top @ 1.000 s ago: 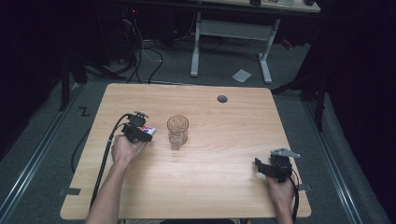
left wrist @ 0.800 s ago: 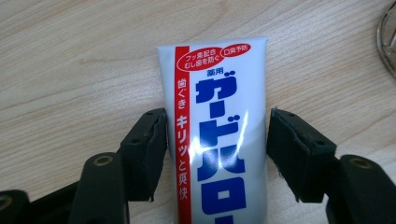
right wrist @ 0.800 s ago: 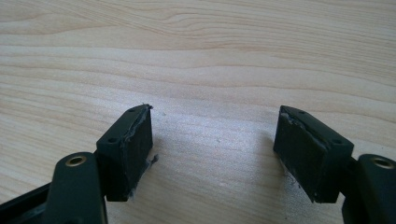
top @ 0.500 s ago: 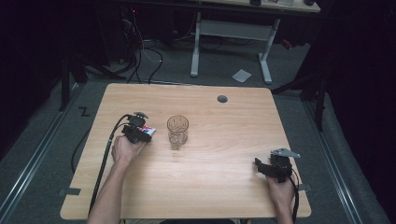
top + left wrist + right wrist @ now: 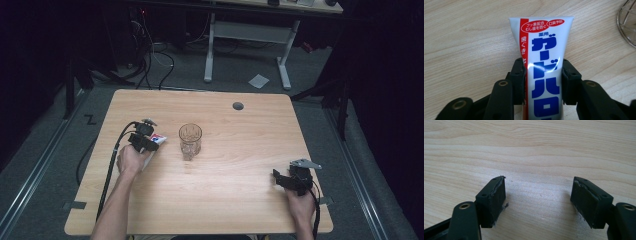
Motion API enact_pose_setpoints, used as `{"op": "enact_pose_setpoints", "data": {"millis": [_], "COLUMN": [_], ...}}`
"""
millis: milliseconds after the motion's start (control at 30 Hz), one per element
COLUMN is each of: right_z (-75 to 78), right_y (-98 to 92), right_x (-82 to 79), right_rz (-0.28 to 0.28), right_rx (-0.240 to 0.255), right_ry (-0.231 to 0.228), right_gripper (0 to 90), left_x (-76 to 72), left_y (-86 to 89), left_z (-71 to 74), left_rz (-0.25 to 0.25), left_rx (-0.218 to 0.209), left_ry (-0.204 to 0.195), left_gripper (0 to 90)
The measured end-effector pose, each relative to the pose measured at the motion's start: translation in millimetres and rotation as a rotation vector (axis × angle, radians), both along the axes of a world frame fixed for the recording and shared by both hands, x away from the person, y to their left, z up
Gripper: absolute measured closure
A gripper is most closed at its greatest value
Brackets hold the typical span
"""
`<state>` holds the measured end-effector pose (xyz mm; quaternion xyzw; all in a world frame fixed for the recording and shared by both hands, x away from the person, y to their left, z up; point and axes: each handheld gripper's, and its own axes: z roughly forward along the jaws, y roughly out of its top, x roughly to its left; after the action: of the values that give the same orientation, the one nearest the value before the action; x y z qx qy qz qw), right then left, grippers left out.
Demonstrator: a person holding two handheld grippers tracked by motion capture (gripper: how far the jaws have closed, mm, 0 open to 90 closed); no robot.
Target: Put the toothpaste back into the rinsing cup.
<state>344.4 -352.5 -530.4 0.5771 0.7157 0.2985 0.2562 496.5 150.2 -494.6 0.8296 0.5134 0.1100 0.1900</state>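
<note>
Left gripper (image 5: 543, 82) had just closed, jaws pressing both sides of the white, blue-lettered toothpaste tube (image 5: 543, 62). Tube lay flat on the wooden table (image 5: 225, 200), long axis in line with the jaws, clear ribbed drinking glass (image 5: 190, 141) just beside. Right gripper (image 5: 539, 202) open, empty, well apart.

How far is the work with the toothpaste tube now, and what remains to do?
Done: the left gripper has just closed its jaws on the toothpaste tube, and the pads press both sides. In hand: the tube appears to lie on the table, beside the glass mug. Left, probably: lifting the tube, perhaps into the mug. The right gripper rests open, holding nothing.
</note>
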Motion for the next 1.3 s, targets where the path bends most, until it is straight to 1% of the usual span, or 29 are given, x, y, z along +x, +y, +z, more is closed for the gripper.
{"op": "enact_pose_setpoints", "data": {"millis": [100, 167, 400, 767, 900, 1033, 1300], "right_z": [0.0, 0.0, 0.0, 0.0, 0.0, 0.0, 0.0], "right_y": [0.0, -0.1, -0.1, 0.1, -0.1, -0.1, 0.1], "right_x": [0.0, 0.0, 0.0, -0.1, 0.0, 0.0, -0.1], "right_rz": [0.0, 0.001, 0.001, -0.001, 0.001, 0.002, -0.002], "right_rx": [0.0, -0.001, -0.001, 0.001, -0.001, -0.002, 0.0], "right_ry": [0.0, 0.0, 0.0, 0.001, 0.0, 0.0, 0.001], "right_gripper": [27.9, 27.8, 27.8, 27.9, 27.9, 27.9, 27.9], "left_x": [-1.7, -2.4, -8.5, -17.7, -22.4, -27.1, -33.0], "left_y": [0.2, 1.0, 3.0, 8.1, 7.7, 8.2, 9.5], "left_z": [2.3, 4.1, 16.5, 33.7, 38.7, 44.8, 52.6], "left_rz": [-0.007, -0.008, -0.024, -0.033, -0.053, -0.068, -0.083], "left_rx": [-0.004, -0.019, -0.065, -0.118, -0.111, -0.128, -0.154], "left_ry": [-0.003, -0.007, -0.058, -0.129, -0.16, -0.183, -0.202], "left_gripper": [63.0, 63.4, 64.1, 64.2, 64.1, 64.1, 64.0]}}
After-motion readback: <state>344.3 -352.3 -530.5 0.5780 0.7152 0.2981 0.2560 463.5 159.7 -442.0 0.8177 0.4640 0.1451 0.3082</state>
